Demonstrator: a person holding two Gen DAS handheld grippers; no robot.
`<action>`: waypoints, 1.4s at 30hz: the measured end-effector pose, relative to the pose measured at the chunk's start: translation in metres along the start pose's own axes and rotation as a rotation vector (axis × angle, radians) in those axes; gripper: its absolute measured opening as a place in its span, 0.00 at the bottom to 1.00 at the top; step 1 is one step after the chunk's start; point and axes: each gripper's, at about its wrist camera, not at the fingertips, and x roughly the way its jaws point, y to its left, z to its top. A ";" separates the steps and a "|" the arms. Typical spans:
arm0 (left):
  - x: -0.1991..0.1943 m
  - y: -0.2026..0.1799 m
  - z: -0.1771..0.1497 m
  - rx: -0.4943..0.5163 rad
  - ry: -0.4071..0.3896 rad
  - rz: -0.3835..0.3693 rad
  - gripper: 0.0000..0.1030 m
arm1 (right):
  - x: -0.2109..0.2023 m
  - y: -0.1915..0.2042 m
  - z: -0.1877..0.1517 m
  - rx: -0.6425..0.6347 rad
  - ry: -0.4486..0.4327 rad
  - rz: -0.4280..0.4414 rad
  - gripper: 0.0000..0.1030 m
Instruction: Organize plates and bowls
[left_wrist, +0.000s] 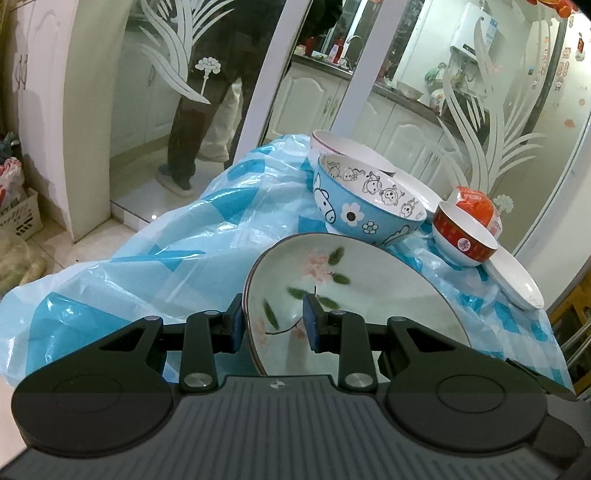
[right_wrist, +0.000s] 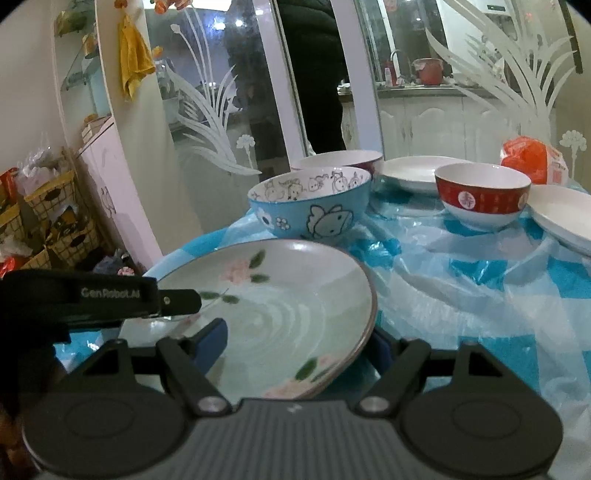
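The left gripper (left_wrist: 273, 321) points forward and somewhat down, its jaws narrow and clamped on the near left rim of the floral plate (left_wrist: 354, 291), one pad outside the rim and one inside. The plate is tilted in the left view, its far edge raised toward the blue bowl (left_wrist: 364, 206).

The right gripper (right_wrist: 295, 343) points forward and slightly down at the same plate (right_wrist: 266, 306) from the right. Its jaws stand fairly wide, straddling the near right rim: the left pad over the plate's face, the right pad below and outside the edge. Whether the pads press on it I cannot tell. The left gripper's black finger (right_wrist: 177, 299) reaches in from the left over the plate.

Everything sits on a blue-and-white plastic cloth (right_wrist: 461, 295). Just beyond the plate stands the blue bowl. Right of it is a red bowl (right_wrist: 482, 201), with a white plate (right_wrist: 565, 218) at its right. Farther back lie another bowl (right_wrist: 341, 158) and a second white plate (right_wrist: 413, 171).
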 end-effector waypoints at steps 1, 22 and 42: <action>0.000 0.002 0.000 -0.002 -0.001 -0.002 0.32 | -0.001 -0.001 0.000 0.005 0.000 0.003 0.77; -0.011 -0.033 -0.002 0.110 -0.064 0.146 0.98 | -0.097 -0.081 -0.014 0.192 -0.141 -0.239 0.99; -0.075 -0.134 -0.001 0.313 -0.265 0.055 1.00 | -0.244 -0.138 -0.088 0.524 -0.161 -0.477 0.99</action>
